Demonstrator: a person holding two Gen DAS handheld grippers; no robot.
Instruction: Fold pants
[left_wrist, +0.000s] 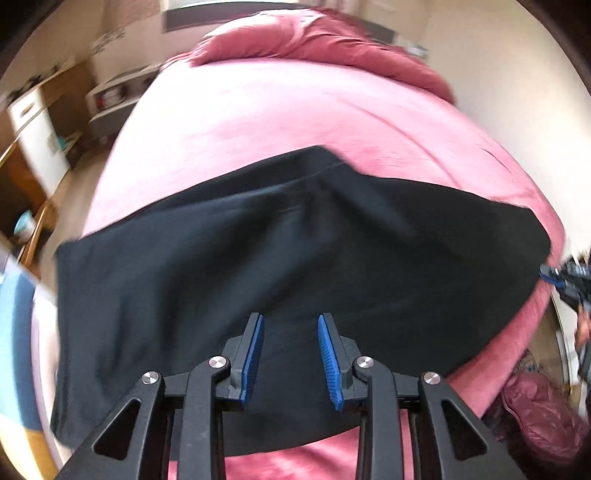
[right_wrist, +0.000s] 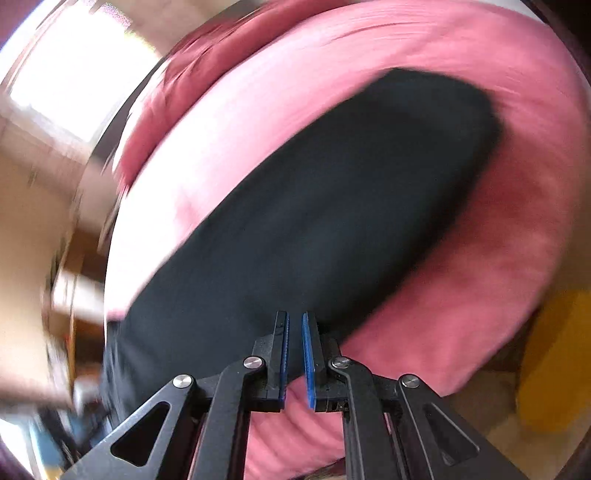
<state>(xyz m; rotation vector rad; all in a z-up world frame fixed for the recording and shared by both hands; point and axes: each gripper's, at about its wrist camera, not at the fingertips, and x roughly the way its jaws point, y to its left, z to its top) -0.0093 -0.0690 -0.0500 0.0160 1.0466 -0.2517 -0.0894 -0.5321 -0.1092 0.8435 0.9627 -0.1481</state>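
Pants (left_wrist: 288, 236) lie mid-frame across the bed (left_wrist: 258, 110); left gripper (left_wrist: 290, 354) released, right gripper (right_wrist: 295, 350) nearly clenched, grasping nothing.

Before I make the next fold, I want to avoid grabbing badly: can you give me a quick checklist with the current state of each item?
1. Black pants lie on the pink bed cover: ok.
2. Fabric flat: not ok, ridges rise in the middle in the left wrist view.
3. Left claw open over the near edge, nothing between its pads: ok.
4. Right claw nearly closed at the pants' edge; whether it pinches cloth: cannot tell, the view is blurred.
5. Whole garment in sight: not ok, its left end drops over the bed's side.
6. Bare cover beyond the pants for a fold: ok.
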